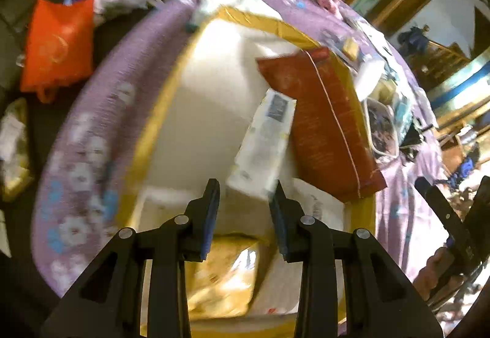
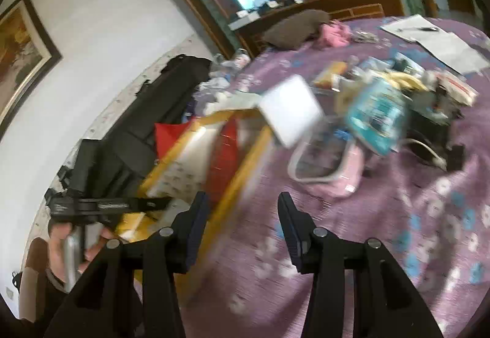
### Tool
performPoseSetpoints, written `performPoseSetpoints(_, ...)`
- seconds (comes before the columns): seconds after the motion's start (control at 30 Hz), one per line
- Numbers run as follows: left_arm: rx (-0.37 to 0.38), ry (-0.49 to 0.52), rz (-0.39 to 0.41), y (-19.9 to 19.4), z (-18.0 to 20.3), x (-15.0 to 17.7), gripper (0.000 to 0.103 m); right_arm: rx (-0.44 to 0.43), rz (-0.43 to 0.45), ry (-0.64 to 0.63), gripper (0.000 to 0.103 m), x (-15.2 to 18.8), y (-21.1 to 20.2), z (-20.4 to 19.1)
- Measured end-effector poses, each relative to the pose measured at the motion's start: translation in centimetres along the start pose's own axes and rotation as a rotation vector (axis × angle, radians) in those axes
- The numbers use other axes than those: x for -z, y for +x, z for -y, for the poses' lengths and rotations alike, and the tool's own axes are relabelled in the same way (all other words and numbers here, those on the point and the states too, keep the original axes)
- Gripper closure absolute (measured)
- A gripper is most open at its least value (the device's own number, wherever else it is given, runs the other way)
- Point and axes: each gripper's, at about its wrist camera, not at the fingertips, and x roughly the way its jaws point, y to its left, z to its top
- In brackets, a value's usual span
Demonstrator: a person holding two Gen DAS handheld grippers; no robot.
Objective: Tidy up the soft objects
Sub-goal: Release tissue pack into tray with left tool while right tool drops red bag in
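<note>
1. The left gripper hovers with fingers apart over the yellow-rimmed cardboard box.
2. Inside that box lie a white printed soft pack and a red flat pouch.
3. The right gripper, fingers apart and empty, hangs above the purple floral bedspread beside the box.

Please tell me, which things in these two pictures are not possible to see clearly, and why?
- Left wrist view: print on the white packet in the yellow-rimmed box, motion blur.
- Left wrist view: whether the left gripper touches that packet, blur.
- Right wrist view: the pile on the purple bedspread, smeared.
- Right wrist view: box contents, hidden by its wall.
</note>
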Motion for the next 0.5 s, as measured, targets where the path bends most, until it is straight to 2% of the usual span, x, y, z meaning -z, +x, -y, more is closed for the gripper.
performPoseSetpoints(0.13,-0.104,-0.012,0.103,-2.7,-0.1,0.3,0.07,0.051,0.01,0.014,0.049,0.0,-0.8,2.1)
performPoseSetpoints(0.2,-0.128,0.034,0.138,-3.4,0.7,0.5,0.07,0.066,0.01,0.024,0.049,-0.2,-0.9,2.7)
performPoseSetpoints(0.27,-0.098,0.087,0.104,-2.5,1.5,0.2,0.07,0.073,0.007,0.026,0.048,-0.4,-0.9,3.0)
performPoseSetpoints(0.33,-0.05,0.071,0.07,-1.4,2.0,-0.2,0.07,0.059,0.005,0.022,0.048,-0.6,-0.9,3.1)
performPoseSetpoints(0.43,-0.049,0.103,0.117,-1.4,4.0,-0.6,0.07,0.064,0.009,0.019,0.048,-0.8,-1.1,3.2)
performPoseSetpoints(0.5,-0.038,0.163,0.158,-1.7,6.2,-1.0,0.07,0.057,0.011,0.019,0.048,-1.3,-1.1,3.4)
